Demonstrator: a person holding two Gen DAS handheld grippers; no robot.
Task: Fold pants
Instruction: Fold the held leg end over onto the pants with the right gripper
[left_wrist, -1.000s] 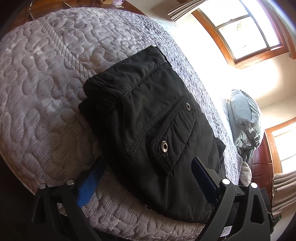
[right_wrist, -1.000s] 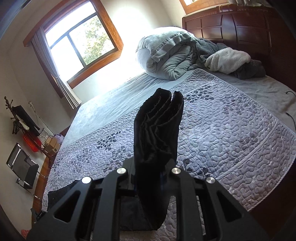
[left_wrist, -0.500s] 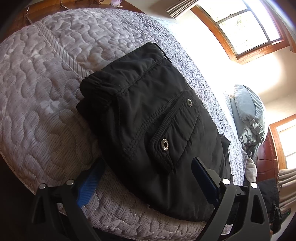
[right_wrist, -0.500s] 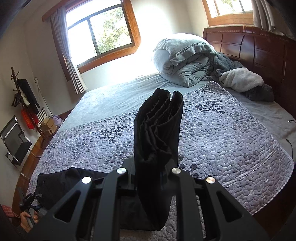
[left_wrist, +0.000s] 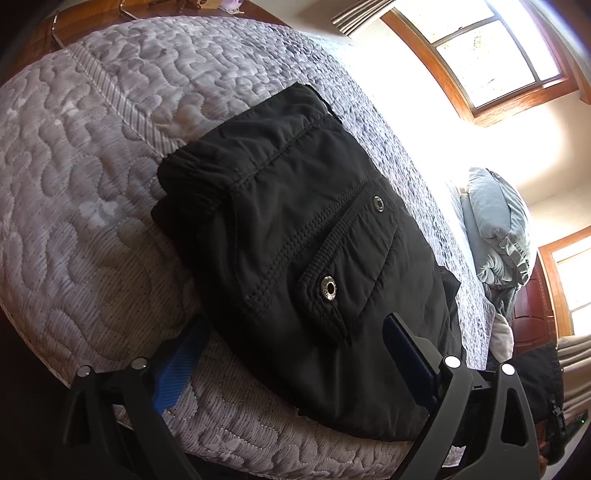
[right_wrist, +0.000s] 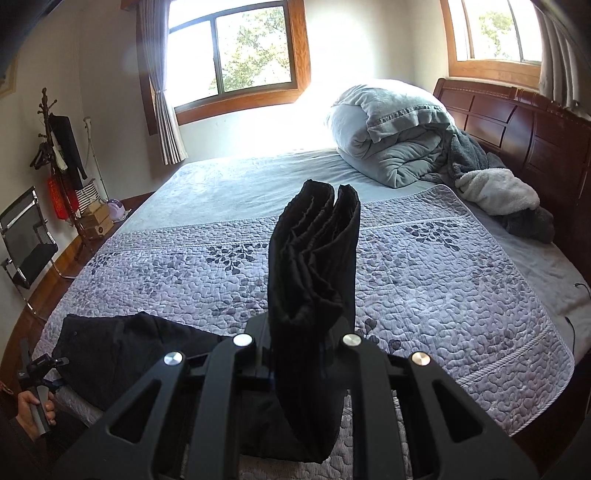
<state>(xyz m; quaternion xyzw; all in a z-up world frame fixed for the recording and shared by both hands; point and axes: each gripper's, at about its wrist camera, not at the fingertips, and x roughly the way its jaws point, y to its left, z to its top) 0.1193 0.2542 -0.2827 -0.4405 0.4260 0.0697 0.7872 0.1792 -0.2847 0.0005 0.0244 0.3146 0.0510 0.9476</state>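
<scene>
Swung toward the windows, right claw (right_wrist: 295, 354) stays clamped on black pants (right_wrist: 314, 266) above quilted bed (right_wrist: 461, 295); left claw (left_wrist: 291, 354) apart.

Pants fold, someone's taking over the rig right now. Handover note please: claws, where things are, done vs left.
Right claw: shut on a bunched end of the black pants, held up above the quilt.
Left claw: open, straddling the near edge of the waist section, gripping nothing.
Waist part, pocket flap up, lies flat at the bed's edge.
Done: legs gathered and lifted.
Left: probably lay the held end over the waist part, release, tidy.
</scene>
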